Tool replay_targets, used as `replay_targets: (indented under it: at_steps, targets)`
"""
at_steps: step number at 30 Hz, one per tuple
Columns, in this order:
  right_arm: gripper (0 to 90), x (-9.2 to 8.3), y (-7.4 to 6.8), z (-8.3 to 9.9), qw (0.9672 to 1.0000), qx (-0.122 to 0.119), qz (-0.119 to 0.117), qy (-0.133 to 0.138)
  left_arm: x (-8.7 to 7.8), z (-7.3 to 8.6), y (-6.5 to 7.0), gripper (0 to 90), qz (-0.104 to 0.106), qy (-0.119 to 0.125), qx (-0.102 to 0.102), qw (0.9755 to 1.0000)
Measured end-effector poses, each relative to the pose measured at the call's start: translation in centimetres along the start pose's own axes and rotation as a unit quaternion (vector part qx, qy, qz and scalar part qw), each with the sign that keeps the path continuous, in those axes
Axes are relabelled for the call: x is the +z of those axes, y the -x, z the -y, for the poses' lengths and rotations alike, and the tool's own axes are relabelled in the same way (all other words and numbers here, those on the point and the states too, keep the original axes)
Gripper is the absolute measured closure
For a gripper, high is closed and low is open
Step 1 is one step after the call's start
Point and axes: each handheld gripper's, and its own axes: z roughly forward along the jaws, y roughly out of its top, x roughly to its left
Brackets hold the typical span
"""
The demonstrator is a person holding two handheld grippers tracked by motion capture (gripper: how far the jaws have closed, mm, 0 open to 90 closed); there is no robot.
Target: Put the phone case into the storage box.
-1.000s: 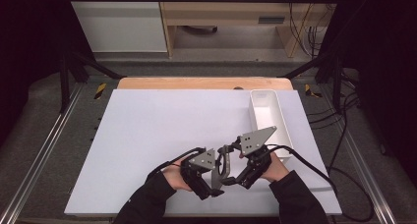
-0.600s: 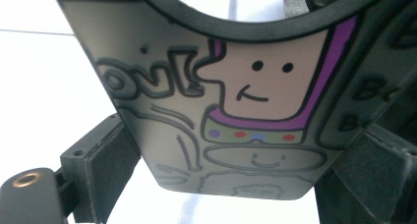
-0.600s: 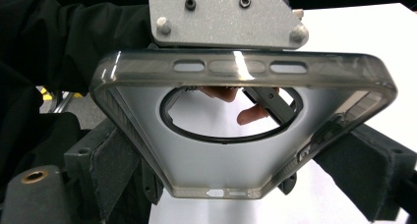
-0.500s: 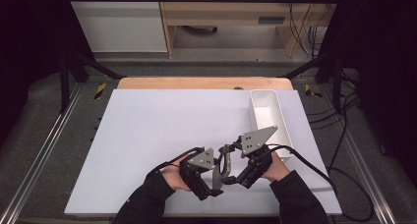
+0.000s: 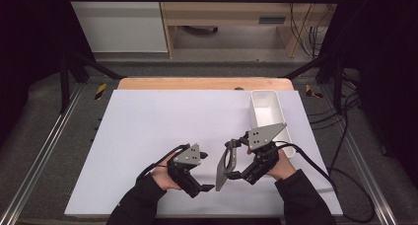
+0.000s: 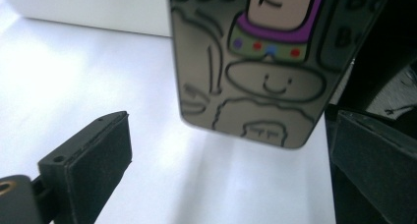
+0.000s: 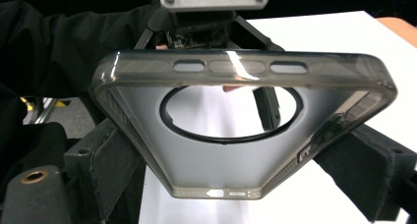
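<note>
My right gripper [image 5: 237, 167] is shut on a translucent grey phone case [image 5: 225, 167] and holds it on edge just above the white table top [image 5: 162, 121]. In the right gripper view the case [image 7: 196, 170] sits across the two pads, its round ring toward me, with my right gripper [image 7: 233, 153] closed on its sides. The left gripper view faces the case's cartoon-printed back [image 6: 255, 81]. My left gripper [image 5: 199, 189] stands open a little to the left of the case, apart from it. Its jaws have just been opening, with nothing between the pads [image 6: 98, 160].
A white rectangular tray [image 5: 256, 117] stands at the back right of the table top, just beyond my right hand. Cables trail off the table's right edge. Dark floor and metal rails surround the table.
My left gripper has drawn back to the left, away from the right gripper, and its jaws stand wider. The phone case stays in the right gripper, which has hardly moved.
</note>
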Motion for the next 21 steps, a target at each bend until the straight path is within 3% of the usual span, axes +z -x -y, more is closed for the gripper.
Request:
replay_targets:
  at_steps: [6,9,15,21]
  targets:
    - [12.5,-0.7,0.1,-0.2,0.9997,0.003,0.023,0.002,-1.5,1.1,-0.2,1.1,-0.039,0.022,-0.025,0.9987]
    - [12.5,-1.0,0.1,-0.3,0.9996,0.004,0.029,0.004,-2.4,1.8,-0.3,0.9,-0.060,0.038,-0.040,0.9967]
    - [12.5,-1.5,0.1,-0.5,0.9989,0.011,0.046,0.005,-4.2,3.5,-0.5,0.9,-0.101,0.062,-0.074,0.9903]
    - [12.5,-2.1,0.2,-0.6,0.9972,0.023,0.071,0.011,-5.8,5.4,-0.7,0.9,-0.145,0.083,-0.102,0.9806]
